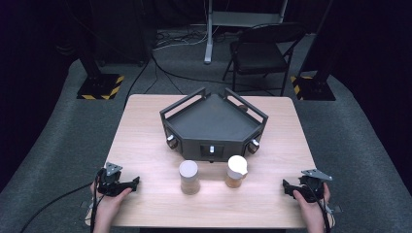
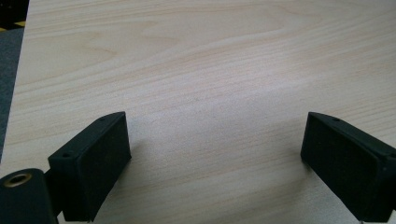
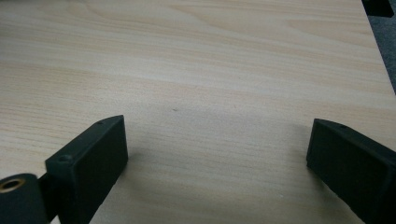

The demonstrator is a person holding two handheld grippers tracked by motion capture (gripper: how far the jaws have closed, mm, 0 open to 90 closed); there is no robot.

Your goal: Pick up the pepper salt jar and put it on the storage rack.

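Two small jars stand near the table's front middle: a clear jar with a flat pale lid (image 1: 189, 177) and a jar with a white lid and brown contents (image 1: 236, 171). Behind them sits a dark five-sided tray with rails (image 1: 214, 124). My left gripper (image 1: 127, 184) rests on the table at the front left, held by a hand. My right gripper (image 1: 290, 188) rests at the front right. In the left gripper view the gripper (image 2: 215, 154) stands open over bare wood. In the right gripper view the gripper (image 3: 217, 156) is open too, nothing between its jaws.
The light wooden table (image 1: 145, 145) stands on grey carpet. A black folding chair (image 1: 262, 48) and a white stand leg (image 1: 209, 34) are behind it. Two black posts on yellow-striped bases (image 1: 99, 86) flank the far side. Cables run across the floor.
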